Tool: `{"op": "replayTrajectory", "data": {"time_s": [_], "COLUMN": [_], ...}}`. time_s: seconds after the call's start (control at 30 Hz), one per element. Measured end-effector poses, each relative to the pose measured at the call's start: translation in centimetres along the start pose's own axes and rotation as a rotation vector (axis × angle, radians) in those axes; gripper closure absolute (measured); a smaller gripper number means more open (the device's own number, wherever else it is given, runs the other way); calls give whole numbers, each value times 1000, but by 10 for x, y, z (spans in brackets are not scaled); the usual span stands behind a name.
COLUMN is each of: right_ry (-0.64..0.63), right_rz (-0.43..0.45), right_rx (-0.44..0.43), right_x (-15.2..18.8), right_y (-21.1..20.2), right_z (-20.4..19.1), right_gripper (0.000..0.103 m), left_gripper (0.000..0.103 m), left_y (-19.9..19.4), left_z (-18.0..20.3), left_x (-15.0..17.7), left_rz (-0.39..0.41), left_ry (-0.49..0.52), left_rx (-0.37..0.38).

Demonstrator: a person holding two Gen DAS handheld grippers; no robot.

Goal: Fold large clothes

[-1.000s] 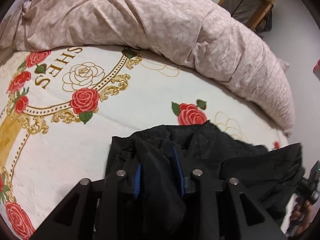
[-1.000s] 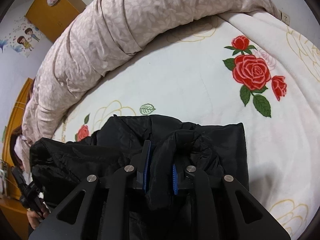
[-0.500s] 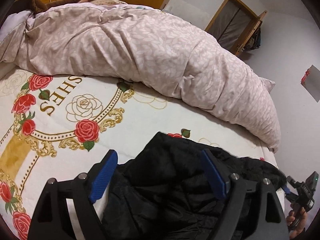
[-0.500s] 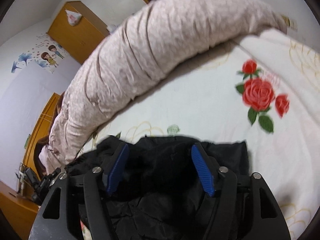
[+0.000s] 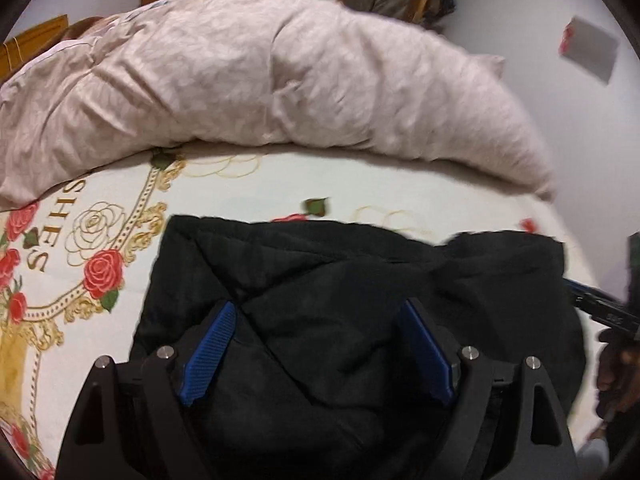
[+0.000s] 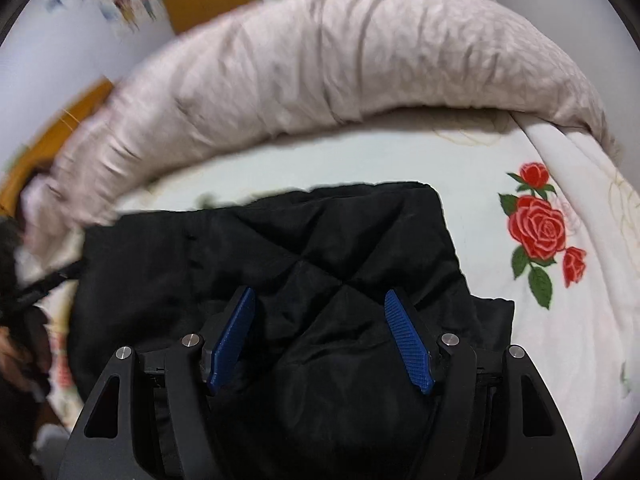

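Where rose bedspread (image 5: 248, 188) meets duvet (image 5: 248, 80): both hand-held grippers agape, w/ black jacket (image 6: 320, 248) beneath.

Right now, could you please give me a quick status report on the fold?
Left claw open, right claw open. Jacket lying bunched on bed, released. Duvet beyond, clear.

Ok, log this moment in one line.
left gripper: open | right gripper: open | black jacket: lying on bed, ungripped
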State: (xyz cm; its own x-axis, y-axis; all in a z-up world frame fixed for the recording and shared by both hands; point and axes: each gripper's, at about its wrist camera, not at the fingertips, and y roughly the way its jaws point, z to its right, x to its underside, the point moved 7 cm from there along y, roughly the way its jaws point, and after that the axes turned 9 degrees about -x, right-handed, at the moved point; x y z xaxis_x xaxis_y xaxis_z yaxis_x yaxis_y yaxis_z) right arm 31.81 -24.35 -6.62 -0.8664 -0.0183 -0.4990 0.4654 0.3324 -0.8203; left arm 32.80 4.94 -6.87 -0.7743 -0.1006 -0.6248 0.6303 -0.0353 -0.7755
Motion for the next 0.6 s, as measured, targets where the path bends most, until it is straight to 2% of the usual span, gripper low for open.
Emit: {"op": "replayTrajectory", "data": {"time_s": [0.07, 0.2, 0.43, 0.6], "right_ry": [18, 21, 18, 32], "right_rz": [-12, -34, -47, -43], "right_rx": [41, 87, 145, 135], "right_x": [-1, 2, 6, 7], "right_y": [11, 30, 52, 61], "right_z": [11, 26, 34, 40], "right_gripper": [35, 35, 34, 33], "left_gripper": [18, 18, 16, 14], "left_y": [17, 36, 62, 70], "left_z": [-10, -24, -33, -32], "left_x": [-1, -2, 5, 6], "left_rz": [-15, 9, 4, 12], "left_ry": [-24, -21, -57, -57], "left_rx": [-50, -147, -198, -223]}}
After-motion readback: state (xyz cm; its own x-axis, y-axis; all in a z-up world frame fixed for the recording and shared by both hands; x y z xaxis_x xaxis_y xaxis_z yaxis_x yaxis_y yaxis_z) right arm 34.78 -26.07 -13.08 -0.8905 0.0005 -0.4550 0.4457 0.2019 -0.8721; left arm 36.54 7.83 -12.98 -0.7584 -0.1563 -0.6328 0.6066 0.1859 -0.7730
